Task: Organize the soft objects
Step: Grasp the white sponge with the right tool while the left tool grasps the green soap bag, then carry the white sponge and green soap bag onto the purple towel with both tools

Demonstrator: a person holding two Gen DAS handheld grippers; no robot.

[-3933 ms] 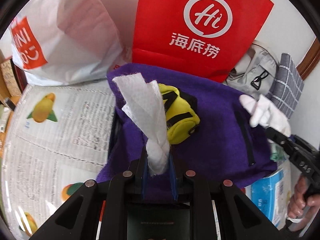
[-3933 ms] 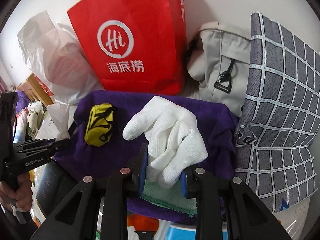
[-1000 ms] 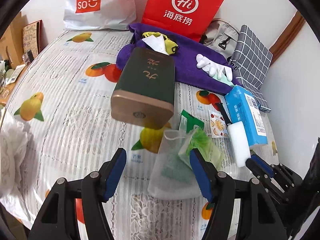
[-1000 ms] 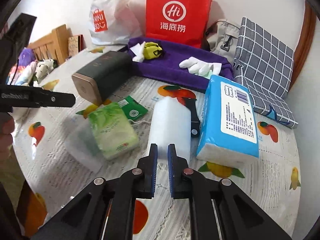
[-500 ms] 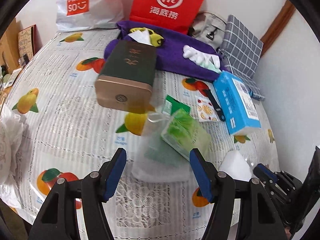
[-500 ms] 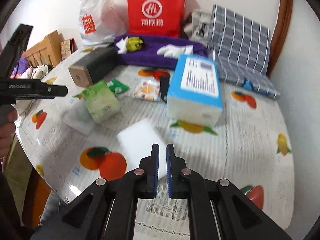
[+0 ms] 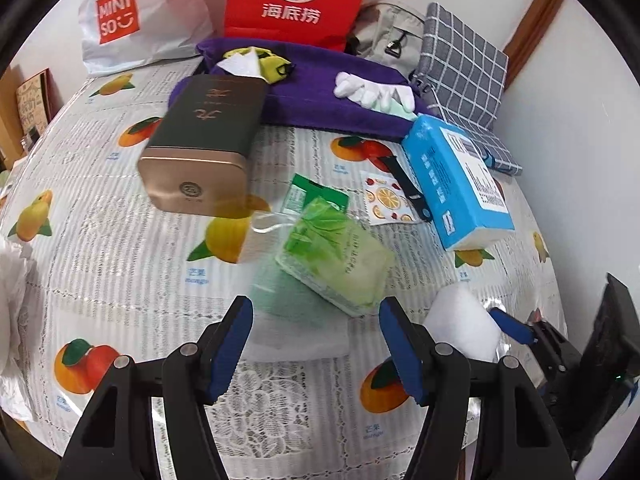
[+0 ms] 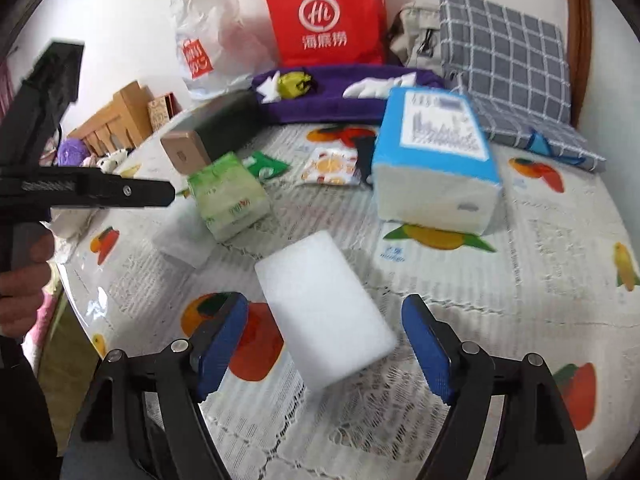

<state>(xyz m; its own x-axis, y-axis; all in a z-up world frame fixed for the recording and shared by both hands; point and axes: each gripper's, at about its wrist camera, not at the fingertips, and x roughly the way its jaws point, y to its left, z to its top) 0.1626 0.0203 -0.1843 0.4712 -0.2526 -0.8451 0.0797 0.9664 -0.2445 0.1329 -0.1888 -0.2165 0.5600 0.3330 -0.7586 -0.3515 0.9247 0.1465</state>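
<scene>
right gripper [image 8: 322,344] spread, nothing pinched | left gripper [image 7: 316,344] spread | white sponge [image 8: 324,312] lay near the table's [image 8: 560,248] front edge, seemingly flat | risk: one-sided contact could shove it off

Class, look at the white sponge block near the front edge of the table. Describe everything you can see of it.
The sponge is a plain white rectangular block, foam-like, with soft rounded edges and no markings. It lies flat on the fruit-print tablecloth, turned at an angle, its near end between the open fingers of the right gripper, which do not appear to grip it. It lies apart from the green tissue pack and the blue tissue pack behind it. Its outline is slightly blurred.
</scene>
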